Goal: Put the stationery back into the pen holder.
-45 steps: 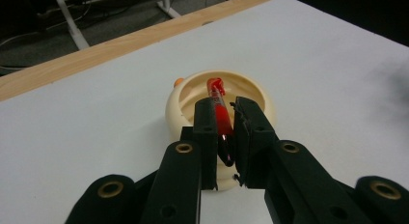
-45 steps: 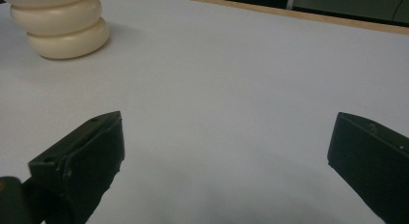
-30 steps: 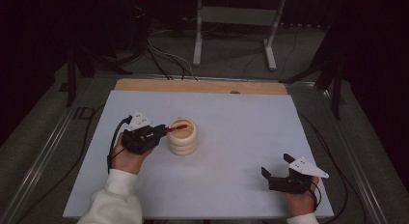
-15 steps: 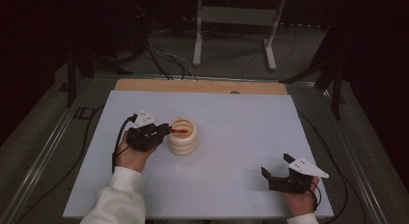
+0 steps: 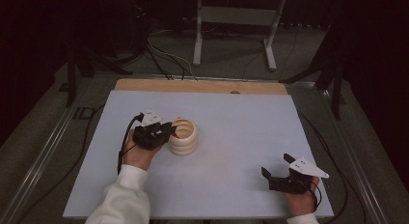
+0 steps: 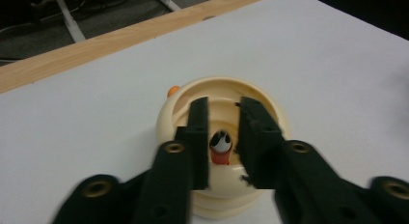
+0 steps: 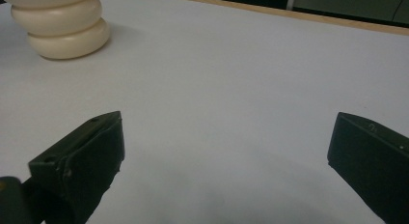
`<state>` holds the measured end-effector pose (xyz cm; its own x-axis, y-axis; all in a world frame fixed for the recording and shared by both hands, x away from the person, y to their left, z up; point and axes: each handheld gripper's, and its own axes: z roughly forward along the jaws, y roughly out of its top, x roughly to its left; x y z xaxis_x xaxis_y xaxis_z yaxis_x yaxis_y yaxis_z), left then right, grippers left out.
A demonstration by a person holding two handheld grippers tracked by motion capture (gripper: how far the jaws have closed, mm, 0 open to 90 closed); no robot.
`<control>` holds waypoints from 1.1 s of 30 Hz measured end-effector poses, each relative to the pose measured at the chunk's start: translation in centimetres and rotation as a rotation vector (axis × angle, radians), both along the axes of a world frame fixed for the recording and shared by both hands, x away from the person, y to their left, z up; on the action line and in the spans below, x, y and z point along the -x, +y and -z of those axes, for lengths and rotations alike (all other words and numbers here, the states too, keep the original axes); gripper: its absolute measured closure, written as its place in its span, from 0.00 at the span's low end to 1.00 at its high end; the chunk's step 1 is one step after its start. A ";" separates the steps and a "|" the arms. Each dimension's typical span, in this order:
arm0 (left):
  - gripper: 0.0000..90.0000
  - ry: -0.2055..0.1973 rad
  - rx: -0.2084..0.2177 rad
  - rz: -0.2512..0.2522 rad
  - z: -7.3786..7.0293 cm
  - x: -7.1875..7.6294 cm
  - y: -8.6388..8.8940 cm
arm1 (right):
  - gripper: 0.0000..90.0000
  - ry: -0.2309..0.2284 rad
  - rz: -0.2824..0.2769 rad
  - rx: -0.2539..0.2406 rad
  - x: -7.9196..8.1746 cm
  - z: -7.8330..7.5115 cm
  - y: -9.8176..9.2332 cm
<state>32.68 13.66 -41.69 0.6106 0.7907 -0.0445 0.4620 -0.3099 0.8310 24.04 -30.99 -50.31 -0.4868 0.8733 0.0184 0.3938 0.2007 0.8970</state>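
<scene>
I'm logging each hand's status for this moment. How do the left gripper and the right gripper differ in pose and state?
The left gripper is at the cream ribbed round container, its jaws over the opening; the right gripper sits apart from it near the white table's front right corner. The left gripper's jaws stand narrowly apart with a small red and white object seen between them; the right gripper's jaws are spread wide around nothing. Both are black and hand-held.
</scene>
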 end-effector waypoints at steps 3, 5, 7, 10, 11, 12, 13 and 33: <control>0.75 -0.012 0.012 -0.007 -0.1 0.1 0.1 | 0.00 0.000 0.000 0.001 0.0 0.0 0.0; 0.65 -0.014 0.026 -0.010 -0.2 0.1 0.3 | 0.00 0.000 0.000 0.001 0.0 0.0 0.0; 0.54 -0.016 0.033 -0.021 -0.3 0.1 0.6 | 0.00 0.002 0.001 -0.001 0.0 0.0 0.0; 0.44 -0.027 0.040 -0.043 -0.3 0.3 0.9 | 0.00 0.001 0.001 -0.001 0.0 0.0 0.0; 0.39 -0.032 0.046 -0.048 -0.3 0.3 1.0 | 0.00 0.002 0.001 -0.001 0.0 0.0 0.0; 0.35 -0.036 0.052 -0.057 -0.3 0.4 1.2 | 0.00 0.001 0.001 -0.001 0.0 0.0 0.0; 0.31 -0.040 0.055 -0.065 -0.3 0.4 1.4 | 0.00 0.001 0.001 -0.001 0.0 0.0 0.0; 0.01 -0.189 0.113 -0.120 0.0 3.3 5.7 | 0.00 0.001 -0.001 0.000 0.0 0.0 0.1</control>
<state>29.42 19.36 -41.70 0.5185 0.8545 -0.0309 0.3227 -0.1621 0.9325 24.01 -30.91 -50.33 -0.4875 0.8729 0.0194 0.3949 0.2006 0.8965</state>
